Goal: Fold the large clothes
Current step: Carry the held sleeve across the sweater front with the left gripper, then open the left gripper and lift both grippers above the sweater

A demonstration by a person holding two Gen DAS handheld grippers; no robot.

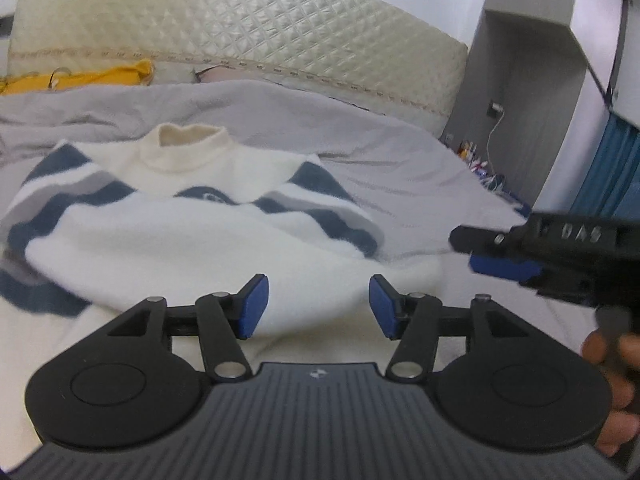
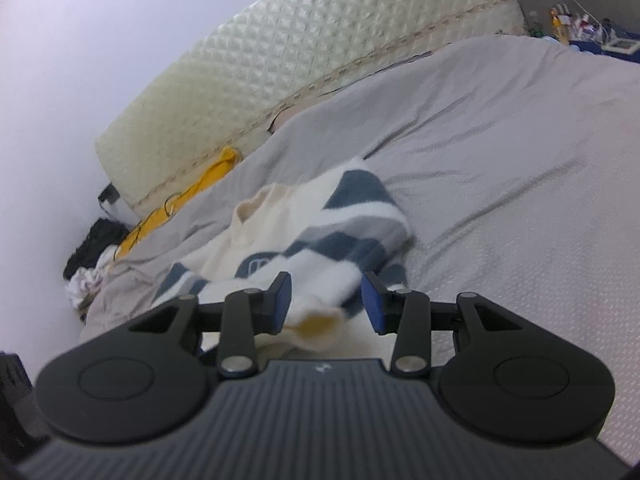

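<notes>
A white sweater with navy and grey stripes and a cream collar lies on the grey bed, both sleeves folded across its front. My left gripper is open and empty, just above the sweater's near hem. My right gripper is open; the sweater's white hem lies between its blue pads without being pinched. The right gripper also shows in the left wrist view, at the right beside the sweater's edge.
A grey sheet covers the bed. A quilted cream headboard stands behind. A yellow cloth lies at the bed's head. Dark and white clothes are piled at the far left. A cluttered bedside surface is at the right.
</notes>
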